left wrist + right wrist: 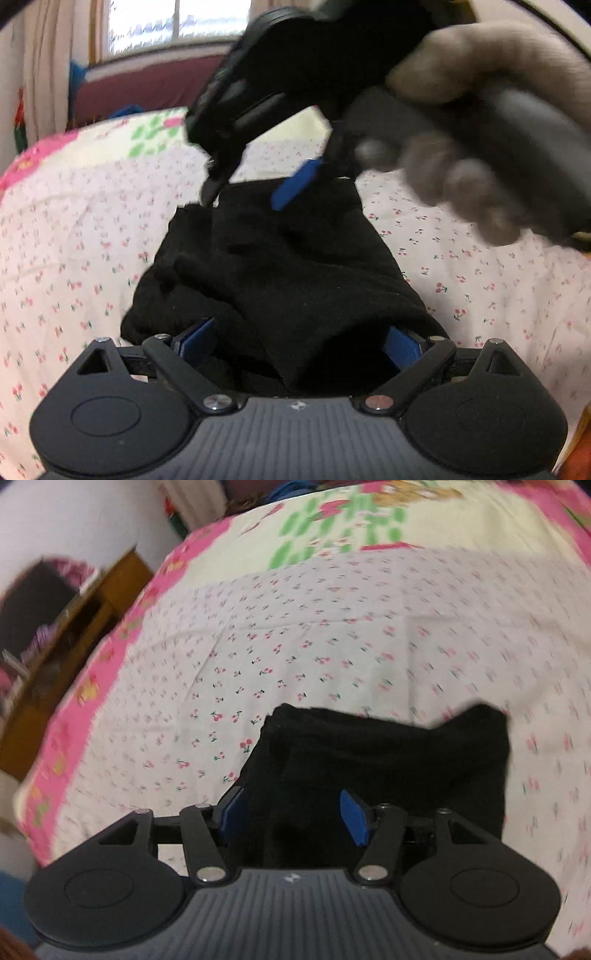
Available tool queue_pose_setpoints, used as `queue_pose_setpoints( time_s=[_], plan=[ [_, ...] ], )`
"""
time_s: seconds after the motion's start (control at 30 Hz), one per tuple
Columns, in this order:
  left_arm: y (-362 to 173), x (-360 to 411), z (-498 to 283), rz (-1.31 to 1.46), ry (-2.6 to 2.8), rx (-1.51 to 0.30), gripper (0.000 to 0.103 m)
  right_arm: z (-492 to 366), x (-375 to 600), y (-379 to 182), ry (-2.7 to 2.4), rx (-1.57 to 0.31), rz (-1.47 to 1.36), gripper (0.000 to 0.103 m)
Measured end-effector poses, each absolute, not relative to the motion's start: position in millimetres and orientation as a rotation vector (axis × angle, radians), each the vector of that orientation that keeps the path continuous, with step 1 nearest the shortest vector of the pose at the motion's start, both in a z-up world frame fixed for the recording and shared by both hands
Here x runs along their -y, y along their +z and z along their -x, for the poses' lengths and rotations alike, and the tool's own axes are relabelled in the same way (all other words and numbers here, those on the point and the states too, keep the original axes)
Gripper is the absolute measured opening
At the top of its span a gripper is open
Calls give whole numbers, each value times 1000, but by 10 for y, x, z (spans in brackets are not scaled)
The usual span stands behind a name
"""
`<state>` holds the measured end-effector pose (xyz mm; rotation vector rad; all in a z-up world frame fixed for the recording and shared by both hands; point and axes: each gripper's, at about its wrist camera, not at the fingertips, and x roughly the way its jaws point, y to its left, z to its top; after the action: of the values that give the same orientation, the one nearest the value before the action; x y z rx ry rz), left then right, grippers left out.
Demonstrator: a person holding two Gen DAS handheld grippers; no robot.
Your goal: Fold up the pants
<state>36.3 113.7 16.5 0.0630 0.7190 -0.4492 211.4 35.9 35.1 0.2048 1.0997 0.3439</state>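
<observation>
Left gripper [295, 339]: jaws spread wide, black cloth draped over and between the blue pads [402, 343]. Whether the pads pinch it or it only lies across them cannot be told from here.

Right gripper [291, 812]: jaws parted, blue pads standing clear on either side of a ridge of cloth; released, nothing pinched. In the left wrist view the same tool shows at 12 o'clock, blurred, with a hand [480, 155] wrapped round its handle at 2 o'clock and one blue pad [295, 182] hanging just over the far end of the bundle.

Pants [388, 760]: black, already gathered into a short thick stack lying on the cherry-print bedsheet [295, 646]. From the right gripper the stack runs out toward 1 o'clock. Far edge uneven, a peak at the 1 o'clock corner and a dip beside it. From the left gripper it runs to 12 o'clock, bunched and lumpy on the 10 o'clock side.

Judgement: the fold looks nearly made; the work in hand seems to be letting go and tidying.

To do it well:
- lift the right jaws straight off, so the pads do not drag the top layer
- keep the left side steady until the cloth has settled
- press flat the bunch at 10 o'clock
- square the ragged far corner with the layer beneath

Risk: soft knit clings to the pads and may pull the stack open.
</observation>
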Motion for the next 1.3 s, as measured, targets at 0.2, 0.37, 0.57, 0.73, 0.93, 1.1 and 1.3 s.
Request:
queue_pose_setpoints(
  time_s=[0.2,0.37,0.57,0.73,0.93,1.1,1.3],
  plan=[
    [122,-1152,-552,88,-382,-791,101,-2337,-533,76,315,-1145,-38,52],
    [6,-1107,-543,70,-373,-857,47,-2292,-321,84,361,-1157,-59,27],
    [54,-1208,-463,106,-379,-834,39,-2214,-262,207,386,-1139,-82,17],
    [93,-1231,-462,100,-377,-839,39,-2269,-354,143,377,-1170,-40,24],
    [280,-1268,-278,58,-350,-783,61,-2305,-536,67,383,-1201,37,47],
    [389,-1220,-279,34,-344,-754,78,-2285,-584,-5,392,-1191,93,52],
    [351,-1194,-312,88,-351,-790,75,-2216,-402,72,440,-1174,68,28]
  ],
)
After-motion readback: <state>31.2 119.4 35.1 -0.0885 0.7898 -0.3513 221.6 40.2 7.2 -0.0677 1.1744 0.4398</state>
